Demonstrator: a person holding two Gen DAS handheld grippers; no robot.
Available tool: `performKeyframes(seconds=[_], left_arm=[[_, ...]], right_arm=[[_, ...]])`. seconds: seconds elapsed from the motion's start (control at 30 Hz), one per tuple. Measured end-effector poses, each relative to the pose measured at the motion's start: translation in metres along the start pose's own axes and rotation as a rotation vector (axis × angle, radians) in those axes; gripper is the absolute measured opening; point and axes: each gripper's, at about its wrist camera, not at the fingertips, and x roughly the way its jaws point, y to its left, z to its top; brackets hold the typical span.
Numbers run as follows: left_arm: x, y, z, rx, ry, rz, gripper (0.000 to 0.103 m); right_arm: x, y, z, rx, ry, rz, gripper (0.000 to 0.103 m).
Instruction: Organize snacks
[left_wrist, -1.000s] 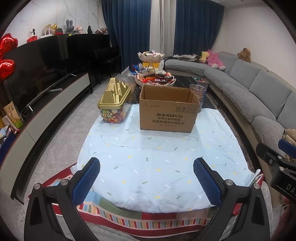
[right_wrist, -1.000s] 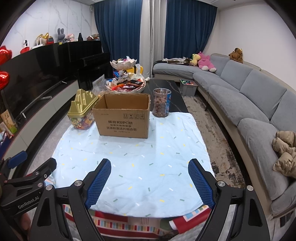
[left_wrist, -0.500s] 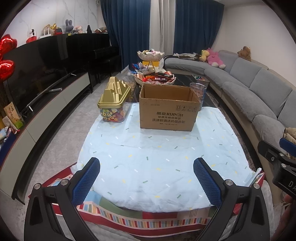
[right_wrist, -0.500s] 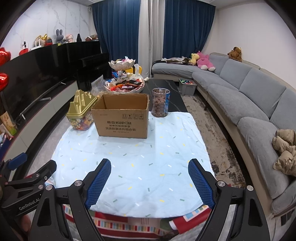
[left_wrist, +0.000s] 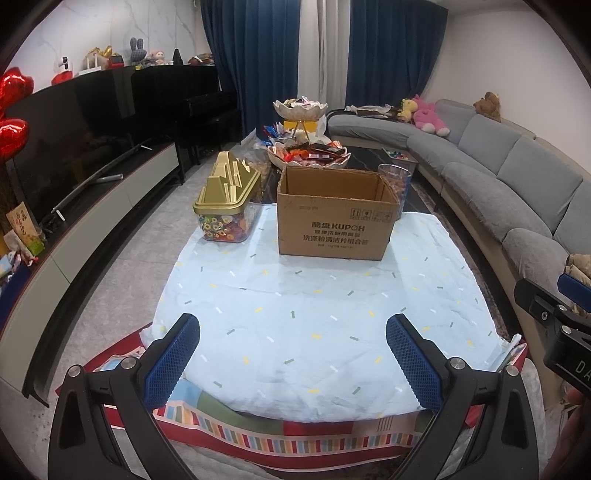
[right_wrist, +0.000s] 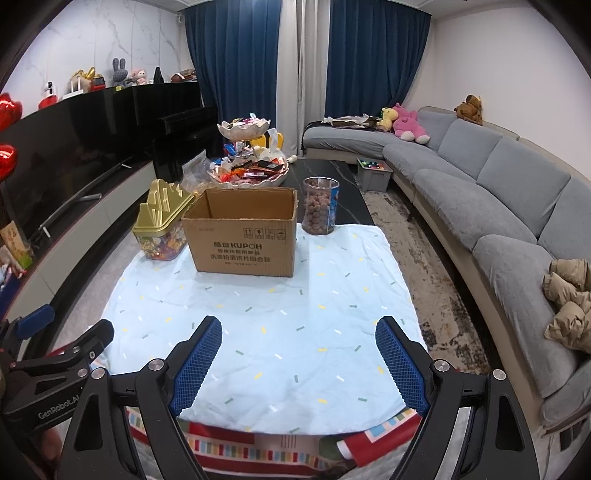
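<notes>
Cardboard box (left_wrist: 334, 218), one, open top, stands far side of worktop (left_wrist: 314, 314), dead ahead of both grippers, well apart from each; inside hidden. Long axis runs left-right.

Gold-lidded candy tub (left_wrist: 227, 201), one, just left of box; nearer left gripper (left_wrist: 291, 363). Clear jar of brown balls (right_wrist: 320, 205), one, behind box's right corner; nearer right gripper (right_wrist: 299, 365). Tiered snack dishes (right_wrist: 248, 162), two levels, beyond box.

Both grippers spread wide, hold nothing. Scene fits snacks already boxed, or still to go.
</notes>
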Motion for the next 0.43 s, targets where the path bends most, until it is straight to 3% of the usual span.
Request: performKeyframes(seconds=[0.43], left_arm=[[-0.0034,0.0012,0.0036,-0.003,-0.029,0.006,0.103]], right_arm=[[0.0006,-0.0004,0.0002,-0.001,0.0,-0.001,0.086]])
